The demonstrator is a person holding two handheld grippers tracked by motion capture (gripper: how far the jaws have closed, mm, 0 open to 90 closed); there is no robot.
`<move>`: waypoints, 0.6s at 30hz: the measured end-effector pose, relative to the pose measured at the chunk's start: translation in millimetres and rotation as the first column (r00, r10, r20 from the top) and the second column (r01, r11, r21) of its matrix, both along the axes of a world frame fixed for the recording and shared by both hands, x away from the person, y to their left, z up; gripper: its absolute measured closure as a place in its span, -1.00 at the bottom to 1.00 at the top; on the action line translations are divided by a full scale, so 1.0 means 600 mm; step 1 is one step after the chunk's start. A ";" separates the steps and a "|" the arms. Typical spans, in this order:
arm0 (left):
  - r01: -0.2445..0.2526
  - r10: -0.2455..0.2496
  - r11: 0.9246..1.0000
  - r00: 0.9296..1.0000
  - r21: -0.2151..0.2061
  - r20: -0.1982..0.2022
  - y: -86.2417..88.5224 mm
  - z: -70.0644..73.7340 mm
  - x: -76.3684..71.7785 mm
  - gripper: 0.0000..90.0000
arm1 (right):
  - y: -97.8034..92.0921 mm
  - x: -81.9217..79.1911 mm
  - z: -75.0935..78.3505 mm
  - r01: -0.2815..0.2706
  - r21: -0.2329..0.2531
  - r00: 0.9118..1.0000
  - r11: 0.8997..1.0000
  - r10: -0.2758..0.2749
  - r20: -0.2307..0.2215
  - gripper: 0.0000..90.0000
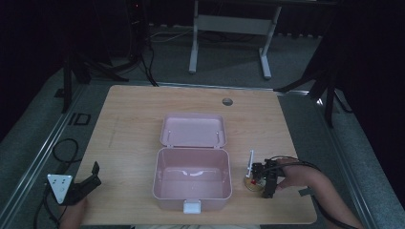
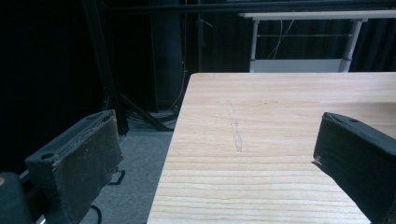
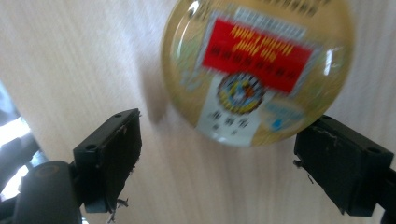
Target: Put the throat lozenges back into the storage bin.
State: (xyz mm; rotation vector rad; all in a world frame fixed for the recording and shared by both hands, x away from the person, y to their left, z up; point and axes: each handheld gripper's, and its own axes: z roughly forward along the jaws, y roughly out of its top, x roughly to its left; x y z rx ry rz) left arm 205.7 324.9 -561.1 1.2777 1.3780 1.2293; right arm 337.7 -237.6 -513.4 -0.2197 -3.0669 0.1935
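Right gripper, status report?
Right gripper open, over round labelled container, not gripping. Left gripper open, idle. Pink box open beside it; nothing between.

Your left gripper [image 1: 90,175] sits low at the near left, held in your left hand [image 1: 74,212], which enters from the bottom edge. Its jaws stand wide apart with nothing between them, pointing forward and a little to the right. Your right forearm [image 1: 334,200] comes in from the bottom right corner, angled leftward, with your right hand [image 1: 298,174] wrapped around the right gripper [image 1: 260,179]. That gripper tips downward, its jaws spread wide and gripping nothing.
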 end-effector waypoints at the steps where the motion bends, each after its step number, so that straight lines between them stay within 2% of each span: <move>1: -0.001 0.001 1.000 1.000 0.000 0.000 0.000 0.000 0.000 -0.97 | 0.004 0.002 0.000 0.000 -0.001 1.000 1.000 0.000 0.005 -0.67; 5: 0.000 0.000 1.000 1.000 0.000 0.000 0.000 0.000 0.000 -0.97 | 0.019 0.008 0.002 -0.013 0.012 1.000 1.000 0.013 0.023 -0.68; 9: 0.001 -0.001 1.000 1.000 -0.001 0.000 0.001 0.000 0.000 -0.97 | 0.034 0.010 -0.002 -0.031 0.005 0.999 1.000 0.031 0.037 -0.68; 18: 0.001 -0.001 1.000 1.000 -0.003 0.000 0.001 0.000 0.000 -0.97 | 0.046 0.013 -0.005 -0.052 -0.015 0.998 0.999 0.053 0.026 -0.57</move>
